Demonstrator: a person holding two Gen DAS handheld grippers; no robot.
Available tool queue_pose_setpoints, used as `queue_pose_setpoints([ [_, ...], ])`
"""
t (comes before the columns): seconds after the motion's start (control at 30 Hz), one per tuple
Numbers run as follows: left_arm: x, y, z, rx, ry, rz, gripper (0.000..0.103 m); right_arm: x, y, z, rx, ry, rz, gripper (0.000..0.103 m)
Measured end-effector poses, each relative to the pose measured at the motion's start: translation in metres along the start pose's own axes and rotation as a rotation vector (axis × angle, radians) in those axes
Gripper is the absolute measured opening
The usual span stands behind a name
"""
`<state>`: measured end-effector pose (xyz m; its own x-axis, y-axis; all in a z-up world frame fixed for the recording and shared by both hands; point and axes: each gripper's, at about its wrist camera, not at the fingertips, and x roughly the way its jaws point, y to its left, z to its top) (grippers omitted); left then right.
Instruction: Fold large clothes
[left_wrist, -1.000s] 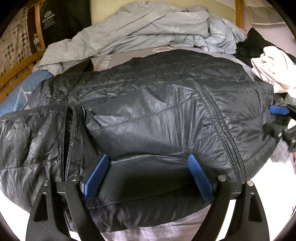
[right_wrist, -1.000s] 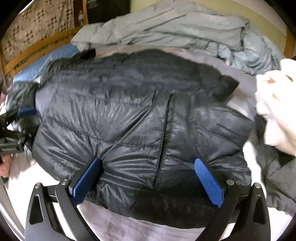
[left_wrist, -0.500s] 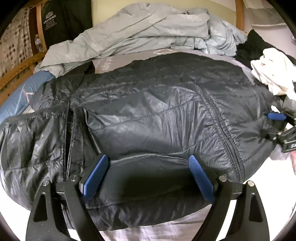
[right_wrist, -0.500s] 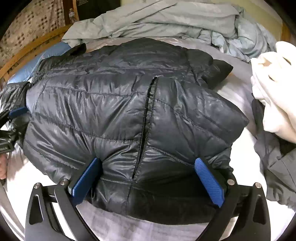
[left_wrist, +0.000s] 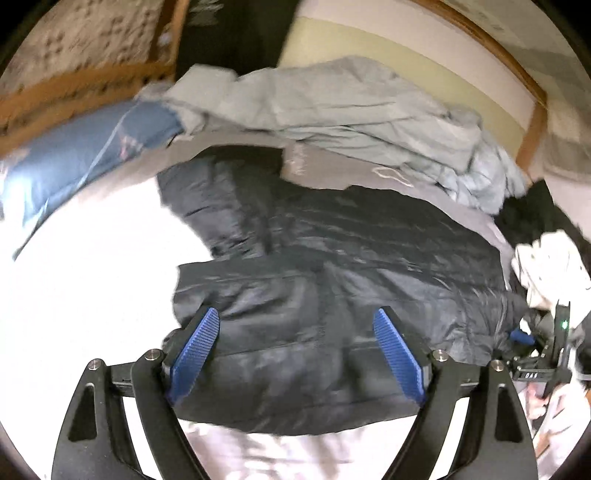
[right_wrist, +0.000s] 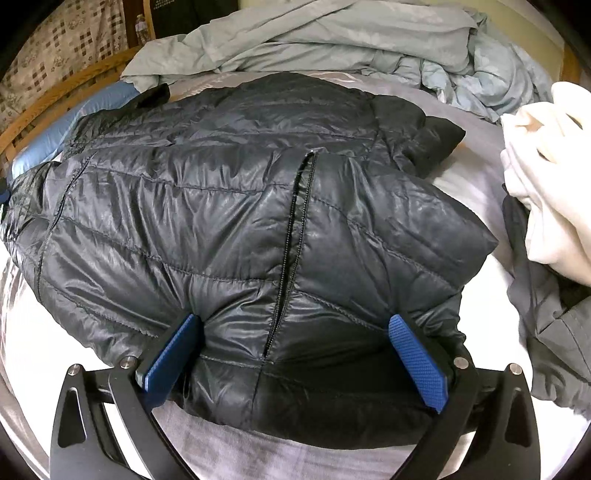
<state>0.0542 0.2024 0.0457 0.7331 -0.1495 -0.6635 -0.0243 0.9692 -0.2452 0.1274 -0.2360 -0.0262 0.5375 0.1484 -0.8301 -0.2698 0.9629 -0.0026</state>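
A black quilted puffer jacket (right_wrist: 236, 229) lies folded on the grey bed sheet (right_wrist: 280, 454), zipper line running up its middle. My right gripper (right_wrist: 295, 354) is open, its blue pads pressed on the jacket's near edge on both sides of the zipper. In the blurred left wrist view the jacket (left_wrist: 332, 280) lies below my left gripper (left_wrist: 299, 354), which is open with nothing between its pads. The right gripper (left_wrist: 535, 350) shows at the far right of that view, at the jacket's edge.
A crumpled light grey-blue duvet (right_wrist: 332, 37) is piled behind the jacket. White clothes (right_wrist: 550, 166) and a grey garment (right_wrist: 554, 332) lie to the right. A blue pillow (left_wrist: 81, 162) and a wooden bed frame (left_wrist: 74, 92) are at the left.
My left gripper has lifted and swung away from the jacket, so its view now looks down with motion blur. The right gripper has stayed pressed on the jacket's near edge.
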Motion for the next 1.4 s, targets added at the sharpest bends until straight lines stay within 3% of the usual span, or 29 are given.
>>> queue_pose_setpoints([
  [0.23, 0.040, 0.041, -0.015, -0.118, 0.169, 0.036, 0.085, -0.001, 0.001, -0.001, 0.001, 0.000, -0.005, 0.103],
  [0.33, 0.068, 0.049, -0.018, -0.105, 0.219, 0.070, 0.086, 0.000, 0.000, -0.001, 0.000, 0.000, -0.006, 0.103],
  [0.53, 0.048, 0.019, -0.012, 0.044, 0.107, 0.223, 0.084, -0.008, 0.000, 0.000, -0.019, -0.022, -0.028, 0.103],
  [0.7, 0.001, 0.019, 0.000, 0.021, -0.066, 0.157, 0.079, -0.042, -0.003, 0.004, -0.026, -0.158, -0.083, 0.099],
  [0.73, -0.008, 0.018, 0.002, 0.032, -0.110, 0.158, 0.068, -0.053, -0.005, 0.005, -0.015, -0.198, -0.082, 0.099],
  [0.77, -0.017, 0.018, 0.004, 0.037, -0.148, 0.146, 0.042, -0.061, -0.008, 0.007, -0.004, -0.230, -0.082, 0.096],
  [0.8, -0.022, 0.019, 0.006, 0.035, -0.160, 0.107, 0.032, -0.070, -0.010, 0.008, 0.005, -0.259, -0.075, 0.092],
  [0.87, -0.023, 0.022, 0.007, 0.011, -0.149, 0.018, 0.014, -0.081, -0.013, 0.012, 0.009, -0.283, -0.043, 0.070],
  [0.9, -0.020, 0.023, 0.009, 0.008, -0.140, 0.001, 0.012, -0.085, -0.014, 0.013, 0.018, -0.292, -0.043, 0.067],
  [0.97, -0.012, 0.017, 0.010, 0.032, -0.110, 0.010, 0.011, -0.086, -0.017, 0.015, 0.033, -0.298, -0.052, 0.050],
  [1.07, 0.009, 0.011, 0.009, 0.069, -0.039, 0.072, 0.011, -0.076, -0.026, 0.018, 0.056, -0.262, -0.043, 0.035],
  [1.2, 0.048, 0.018, 0.009, 0.062, 0.044, 0.151, 0.011, -0.044, -0.041, 0.020, 0.111, -0.176, -0.063, 0.035],
  [1.4, 0.078, 0.028, 0.006, 0.015, 0.154, 0.162, 0.011, -0.008, -0.059, 0.014, 0.160, -0.083, -0.044, 0.035],
])
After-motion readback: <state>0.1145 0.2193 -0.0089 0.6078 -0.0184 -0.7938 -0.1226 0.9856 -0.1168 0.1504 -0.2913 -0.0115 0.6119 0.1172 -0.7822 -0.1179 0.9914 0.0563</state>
